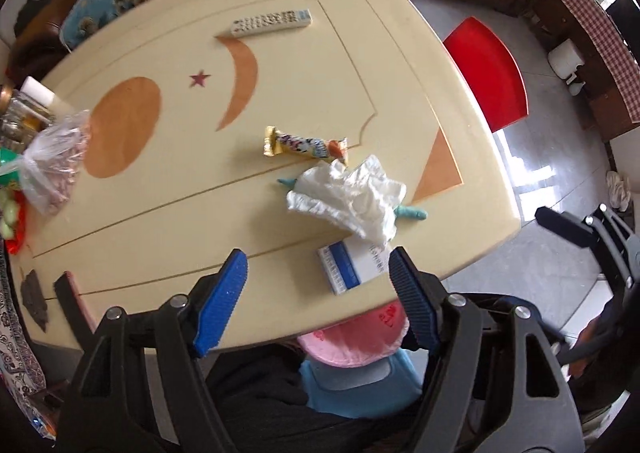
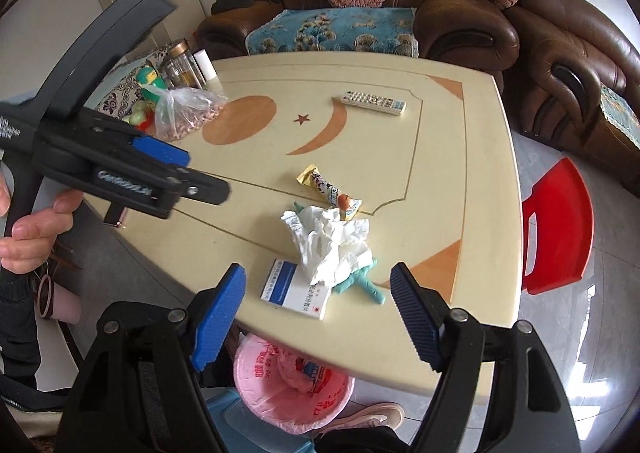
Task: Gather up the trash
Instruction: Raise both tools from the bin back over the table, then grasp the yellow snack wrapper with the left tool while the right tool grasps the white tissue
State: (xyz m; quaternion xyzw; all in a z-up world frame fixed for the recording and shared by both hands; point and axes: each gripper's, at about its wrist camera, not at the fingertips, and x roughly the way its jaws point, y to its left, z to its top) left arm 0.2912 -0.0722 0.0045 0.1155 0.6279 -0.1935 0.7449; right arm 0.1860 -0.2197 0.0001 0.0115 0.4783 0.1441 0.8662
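On the cream table (image 2: 472,157), left to right in the right wrist view: far-left edge has a clear plastic bag (image 2: 182,113) of pinkish bits, a glass jar (image 2: 184,63) and a white bottle (image 2: 205,64) behind it. Left gripper (image 2: 192,177) sits above that side, held by the person's hand (image 2: 32,229), seen side-on. Left wrist view shows its blue pads (image 1: 222,301) spread wide, nothing between them, table surface below.

Centre: white remote (image 2: 374,102) lies at the back, well apart from the rest. Trash cluster is near the front edge, all touching or overlapping: candy wrapper (image 2: 328,191) farthest back, crumpled white tissue (image 2: 330,243) just in front of it, teal glove-like scrap (image 2: 366,285) sticking out from under the tissue, blue-and-white carton (image 2: 294,289) flat at the front with the tissue draped over one corner.

Right gripper (image 2: 318,317) hovers over the carton end of the cluster, jaws wide apart, empty, not touching anything.

Under the front edge: bin lined with a pink bag (image 2: 280,393), a wrapper already inside. Right of the table: red plastic stool (image 2: 560,229) on the floor. Brown sofa (image 2: 460,17) behind.
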